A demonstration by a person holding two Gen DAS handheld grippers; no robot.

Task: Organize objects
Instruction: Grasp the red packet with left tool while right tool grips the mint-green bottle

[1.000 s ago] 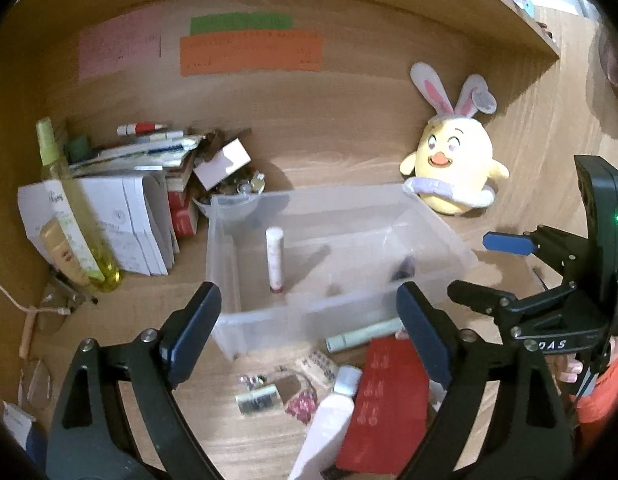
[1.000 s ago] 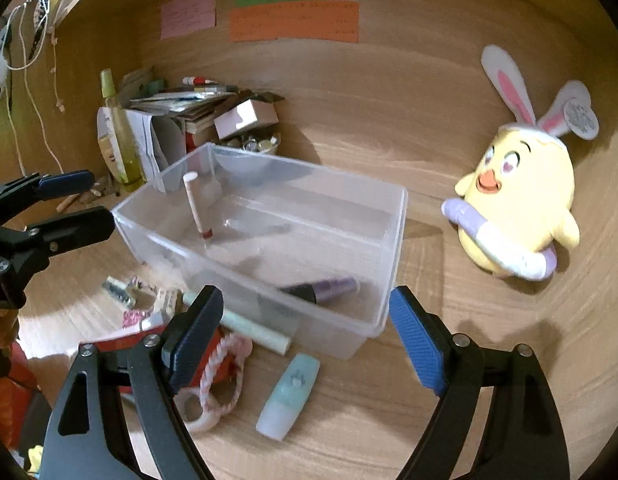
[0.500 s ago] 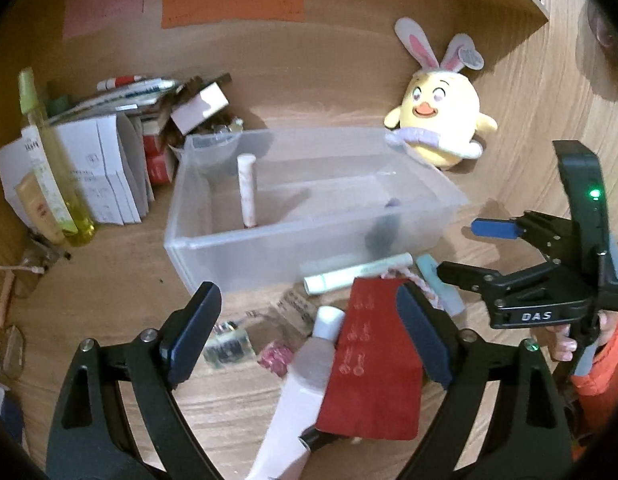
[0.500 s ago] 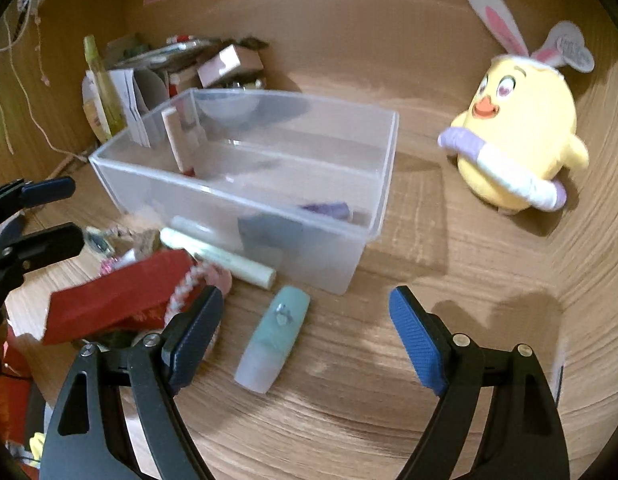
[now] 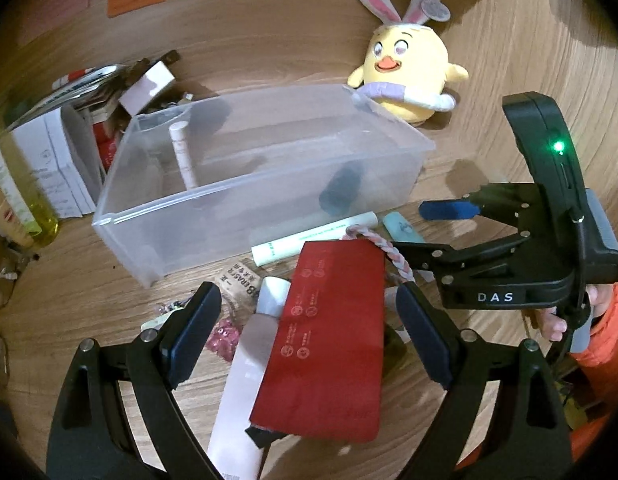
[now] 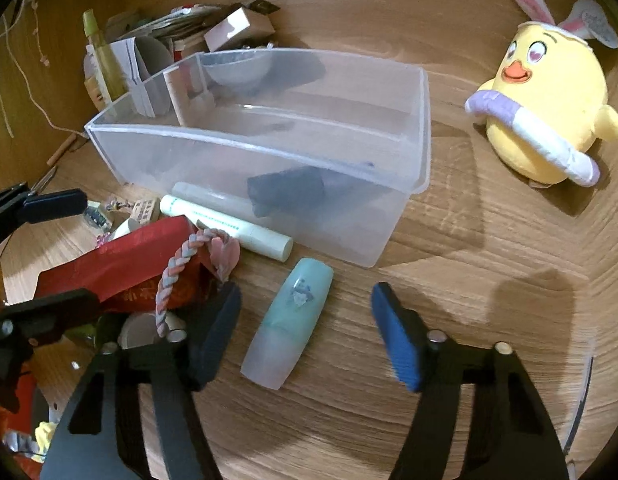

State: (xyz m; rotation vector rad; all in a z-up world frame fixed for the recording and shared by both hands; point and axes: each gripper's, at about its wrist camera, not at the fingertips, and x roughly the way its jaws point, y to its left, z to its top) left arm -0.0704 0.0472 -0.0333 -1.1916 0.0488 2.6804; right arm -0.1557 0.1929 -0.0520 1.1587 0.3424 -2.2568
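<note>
A clear plastic bin (image 5: 229, 184) (image 6: 269, 148) stands on the wooden desk. Inside it a white tube (image 5: 183, 156) stands upright and a dark item (image 6: 285, 190) lies flat. In front of the bin lie a pale green tube (image 6: 229, 222), a braided cord (image 6: 177, 272), a red pouch (image 5: 329, 340) and a white tube (image 5: 249, 360). My left gripper (image 5: 307, 334) hangs open over the red pouch and white tube. My right gripper (image 6: 305, 334) straddles a mint-green bottle (image 6: 293, 320). Its jaws are closing, with a gap still showing on each side of the bottle.
A yellow plush chick (image 6: 545, 108) with rabbit ears sits at the back right. Books, boxes and a yellow bottle (image 6: 105, 56) crowd the back left corner. Small trinkets (image 5: 229, 332) lie scattered in front of the bin's left end. A hand (image 5: 553, 320) holds the right gripper.
Both grippers have sunk toward the desk and tilted downward. The right jaws have narrowed around the mint-green bottle. The left jaws kept their width above the red pouch.
</note>
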